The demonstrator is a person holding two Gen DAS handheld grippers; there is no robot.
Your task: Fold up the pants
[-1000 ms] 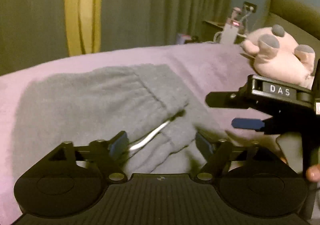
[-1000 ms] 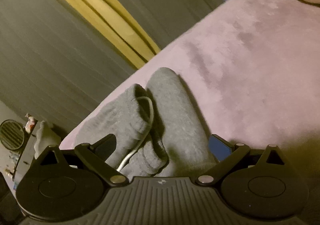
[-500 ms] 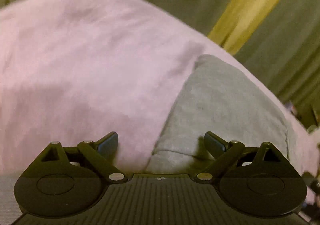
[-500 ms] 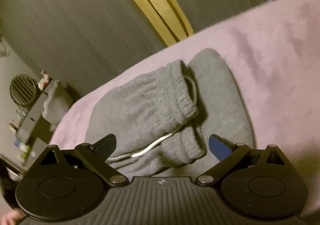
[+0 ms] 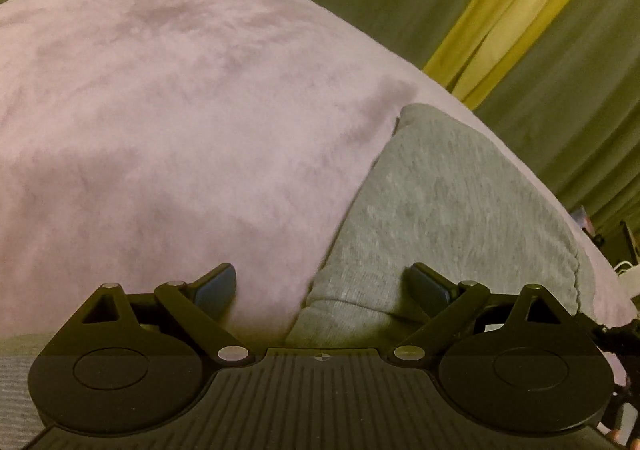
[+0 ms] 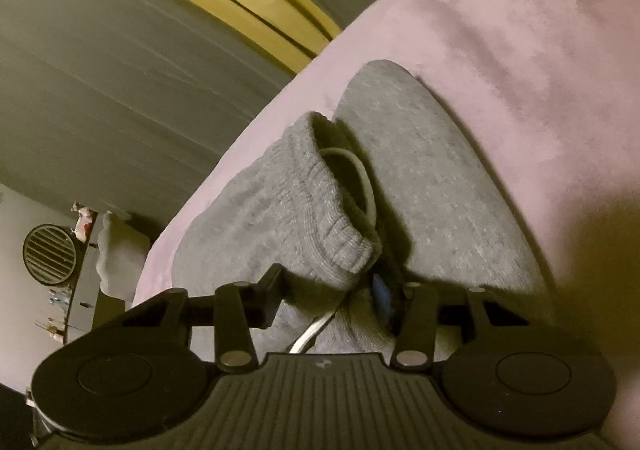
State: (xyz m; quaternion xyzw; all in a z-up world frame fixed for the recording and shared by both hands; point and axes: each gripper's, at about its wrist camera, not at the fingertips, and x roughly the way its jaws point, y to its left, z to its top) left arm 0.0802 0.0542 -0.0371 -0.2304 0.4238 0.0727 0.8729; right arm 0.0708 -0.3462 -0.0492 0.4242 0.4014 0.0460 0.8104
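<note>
Grey sweatpants (image 5: 448, 205) lie folded on a pink bedspread (image 5: 180, 121). In the left wrist view my left gripper (image 5: 324, 286) is open, its fingers astride the near folded corner of the pants. In the right wrist view my right gripper (image 6: 332, 290) is shut on the ribbed waistband (image 6: 320, 217) of the pants (image 6: 432, 185), with the white drawstring (image 6: 360, 177) looping beside the fingers. The fabric bunches between the jaws.
Grey-green curtains with a yellow stripe (image 5: 516, 9) hang behind the bed. A dark shelf with a round vent and small items (image 6: 52, 258) stands at the left past the bed's edge. Bare pink bedspread (image 6: 540, 29) stretches to the right of the pants.
My right gripper has closed on the waistband; it was open before. My left gripper swung from the waistband end to the folded corner and has held there.
</note>
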